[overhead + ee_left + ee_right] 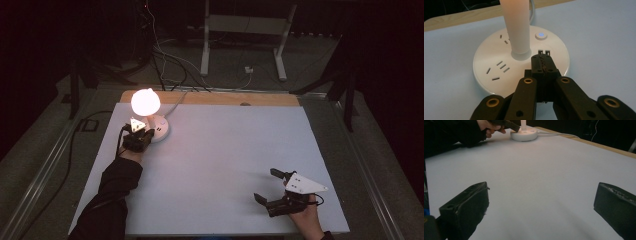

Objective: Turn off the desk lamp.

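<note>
Item: lit lamp (145, 101), far left corner of the table (225, 165), on a round white base (486, 53) with sockets and a glowing button (541, 35). We hold the left hand-held gripper (543, 65) pinched together, empty, tips over the base just short of that button, probably to press it. The right hand-held gripper (270, 186) rests wide apart, empty, well clear. The lamp's post (516, 25) stands beside the tips.

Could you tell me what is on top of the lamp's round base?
On the lamp base: a white stem, socket slots, two USB ports and a blue-lit button. The shut left gripper covers its near edge.
</note>
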The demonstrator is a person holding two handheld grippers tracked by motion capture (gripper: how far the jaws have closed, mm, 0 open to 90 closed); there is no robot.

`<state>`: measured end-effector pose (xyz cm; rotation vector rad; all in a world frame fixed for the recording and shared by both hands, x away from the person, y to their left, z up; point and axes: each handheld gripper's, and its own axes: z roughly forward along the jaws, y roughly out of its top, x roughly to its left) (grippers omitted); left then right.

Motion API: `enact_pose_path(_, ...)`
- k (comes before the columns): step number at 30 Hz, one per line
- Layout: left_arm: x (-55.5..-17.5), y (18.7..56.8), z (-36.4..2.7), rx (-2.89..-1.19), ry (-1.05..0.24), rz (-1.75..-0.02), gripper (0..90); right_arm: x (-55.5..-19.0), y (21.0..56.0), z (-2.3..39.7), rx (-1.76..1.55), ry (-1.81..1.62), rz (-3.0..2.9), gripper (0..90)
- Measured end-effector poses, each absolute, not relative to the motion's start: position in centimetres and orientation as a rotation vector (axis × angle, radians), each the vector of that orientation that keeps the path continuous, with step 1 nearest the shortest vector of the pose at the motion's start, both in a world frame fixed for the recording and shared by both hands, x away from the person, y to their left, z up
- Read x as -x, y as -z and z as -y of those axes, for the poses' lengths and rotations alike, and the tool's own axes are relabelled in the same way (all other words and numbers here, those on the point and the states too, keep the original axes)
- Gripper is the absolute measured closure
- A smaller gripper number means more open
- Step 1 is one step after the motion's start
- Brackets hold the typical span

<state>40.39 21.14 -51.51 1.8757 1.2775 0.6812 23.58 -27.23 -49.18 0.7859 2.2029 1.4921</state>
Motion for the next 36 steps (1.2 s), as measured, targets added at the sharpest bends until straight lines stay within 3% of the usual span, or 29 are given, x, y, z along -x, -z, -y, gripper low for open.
enact_pose_path(16,-39.5,48.5,-21.1,-1.795,-0.689,-1.218,90.0,-23.6,49.2,27.3,-0.787,-1.489,-2.205,0.0)
enact_pose_path(36,-40.0,50.2,-21.6,-1.815,-0.662,-1.265,90.0,-23.7,49.2,27.3,-0.790,-1.488,-2.207,0.0)
